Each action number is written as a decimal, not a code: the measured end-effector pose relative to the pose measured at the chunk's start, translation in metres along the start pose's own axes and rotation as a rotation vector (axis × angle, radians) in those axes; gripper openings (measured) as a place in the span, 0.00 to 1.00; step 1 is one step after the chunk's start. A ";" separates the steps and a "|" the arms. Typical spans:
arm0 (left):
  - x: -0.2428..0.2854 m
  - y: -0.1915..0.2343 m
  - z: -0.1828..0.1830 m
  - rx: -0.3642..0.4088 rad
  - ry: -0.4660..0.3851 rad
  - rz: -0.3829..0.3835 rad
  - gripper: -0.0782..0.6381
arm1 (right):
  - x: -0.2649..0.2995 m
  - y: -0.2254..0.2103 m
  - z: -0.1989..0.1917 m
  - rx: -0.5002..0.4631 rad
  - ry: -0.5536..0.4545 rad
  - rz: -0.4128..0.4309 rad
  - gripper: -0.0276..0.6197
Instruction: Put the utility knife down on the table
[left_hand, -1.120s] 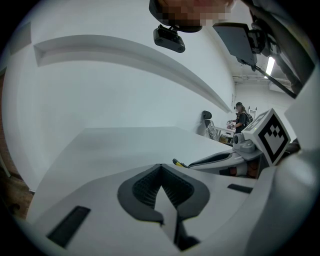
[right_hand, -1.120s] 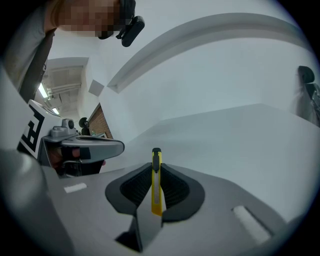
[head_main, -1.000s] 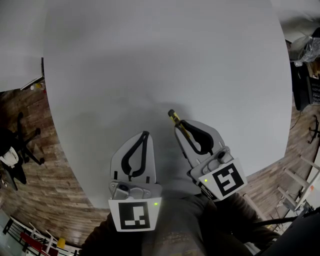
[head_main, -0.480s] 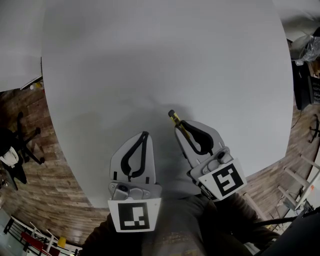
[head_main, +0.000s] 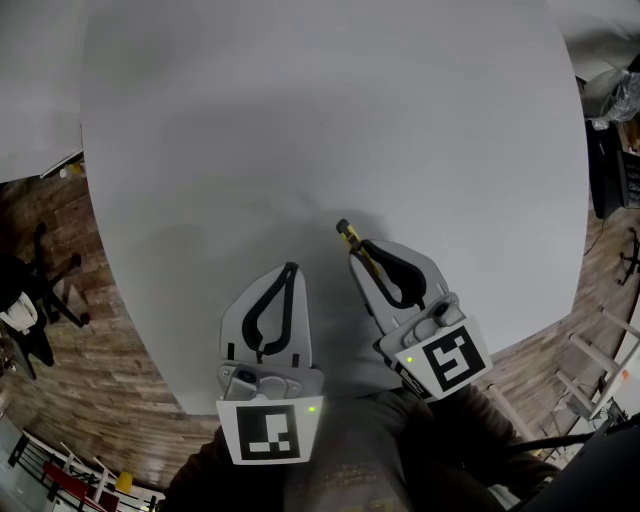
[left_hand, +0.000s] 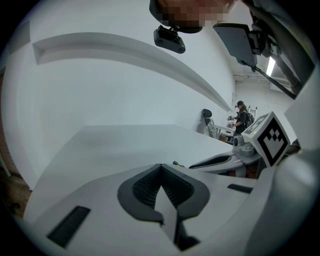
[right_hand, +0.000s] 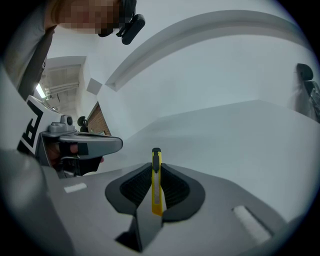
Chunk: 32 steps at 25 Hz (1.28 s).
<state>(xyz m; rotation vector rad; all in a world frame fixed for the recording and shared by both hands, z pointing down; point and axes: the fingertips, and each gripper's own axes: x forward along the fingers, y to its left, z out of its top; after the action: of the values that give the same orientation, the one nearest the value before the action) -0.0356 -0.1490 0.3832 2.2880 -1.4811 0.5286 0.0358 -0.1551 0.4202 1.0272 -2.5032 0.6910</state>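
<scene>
One knife (right_hand: 157, 187) in right hand-held gripper (head_main: 367, 249)

White round table (head_main: 300, 100) fills most of the head view. Brown wood-plank floor (head_main: 90, 390) around it. Black office chair (head_main: 45, 275) left, dark cluttered shelving (head_main: 610, 160) right. Plain white wall (left_hand: 100, 90).

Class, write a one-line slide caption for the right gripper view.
Right tool grips a yellow utility knife between its pads, over the white table.

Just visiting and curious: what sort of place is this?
Probably an office or lab workspace: a large white rounded table, and a black swivel chair on brown wood-plank floor.
</scene>
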 end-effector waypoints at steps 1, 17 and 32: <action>0.000 0.000 0.000 0.000 0.000 -0.001 0.11 | 0.000 0.000 0.000 0.000 0.001 0.000 0.13; -0.002 0.000 -0.001 0.004 0.003 0.001 0.11 | 0.000 0.000 -0.002 -0.007 0.002 -0.010 0.13; -0.006 0.002 0.004 0.008 -0.008 0.005 0.11 | -0.001 0.004 0.005 -0.022 -0.012 -0.011 0.11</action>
<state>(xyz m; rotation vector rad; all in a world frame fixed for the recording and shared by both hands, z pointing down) -0.0392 -0.1468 0.3769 2.2952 -1.4917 0.5284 0.0330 -0.1550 0.4145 1.0386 -2.5080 0.6542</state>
